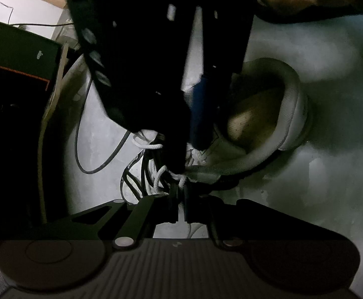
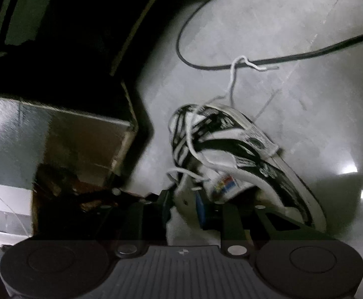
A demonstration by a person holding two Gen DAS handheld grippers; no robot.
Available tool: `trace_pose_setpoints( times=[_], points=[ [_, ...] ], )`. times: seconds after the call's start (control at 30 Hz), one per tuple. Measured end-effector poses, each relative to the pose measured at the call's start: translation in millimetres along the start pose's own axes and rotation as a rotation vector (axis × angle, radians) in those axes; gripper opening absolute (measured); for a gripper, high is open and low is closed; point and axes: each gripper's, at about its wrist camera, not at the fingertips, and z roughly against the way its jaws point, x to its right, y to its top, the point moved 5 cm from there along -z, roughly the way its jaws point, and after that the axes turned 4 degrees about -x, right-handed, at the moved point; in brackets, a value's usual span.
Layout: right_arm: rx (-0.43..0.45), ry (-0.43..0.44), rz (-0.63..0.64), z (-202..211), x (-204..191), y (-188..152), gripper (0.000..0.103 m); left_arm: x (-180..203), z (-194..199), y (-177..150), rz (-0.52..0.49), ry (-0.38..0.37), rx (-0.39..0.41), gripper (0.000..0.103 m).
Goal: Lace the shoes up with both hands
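Laces (image 1: 160, 172) of white cord lay tangled just ahead of the left gripper (image 1: 179, 194), whose fingers were drawn together on a strand over the shoe (image 1: 288, 114). The right gripper (image 2: 186, 199) reached down from beyond it; its jaws sat close around the shoe's tongue (image 2: 221, 182), though a firm clamp could not be told.

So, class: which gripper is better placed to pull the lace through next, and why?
Probably the left gripper: its tips sit right at the white lace by the shoe eyelets. The right gripper is at the tongue, away from the loose lace end.
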Motion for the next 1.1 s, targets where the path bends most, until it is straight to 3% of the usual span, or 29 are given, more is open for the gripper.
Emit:
trace_pose_setpoints(
  times=[0.17,0.27,0.5,0.67,0.93,1.1],
  points=[
    [0.015,0.047,-0.136,2,9,3,0.029,-1,-1,1,0.016,-0.008,0.0,0.005],
    [0.022,0.023,-0.235,0,20,3,0.027,-2,-2,3,0.017,-0.008,0.0,0.005],
    [0.046,0.08,-0.465,-5,33,6,0.029,-3,-3,8,0.023,-0.006,0.004,0.005],
    [0.066,0.141,-0.674,-10,47,1,0.025,-6,-4,10,0.052,-0.01,0.006,0.005],
    [0.053,0.053,-0.807,-12,56,-6,0.015,-16,-18,24,0.061,-0.019,0.019,0.005],
    [0.07,0.076,-0.839,-15,58,-6,0.015,-16,-22,23,0.051,-0.021,0.036,0.005]
  ],
)
